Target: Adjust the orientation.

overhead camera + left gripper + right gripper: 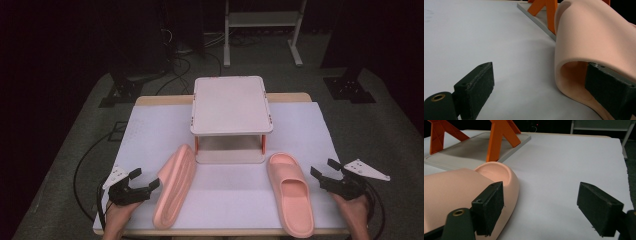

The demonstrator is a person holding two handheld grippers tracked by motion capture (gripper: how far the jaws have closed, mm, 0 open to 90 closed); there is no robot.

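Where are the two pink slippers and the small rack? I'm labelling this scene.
left slipper [174, 186], high view, its upturned side.
right slipper [292, 192], high view, its strap.
rack [231, 104], high view, middle of its top shelf.

A lab — dark backdrop, floor cables [180, 62], metal stand [262, 20].

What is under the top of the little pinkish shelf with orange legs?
Under the top of the pinkish two-tier shelf you can see its lower grey-white tray and two orange legs. The front of that tray looks bare. The top board covers the back part, so that stays hidden.
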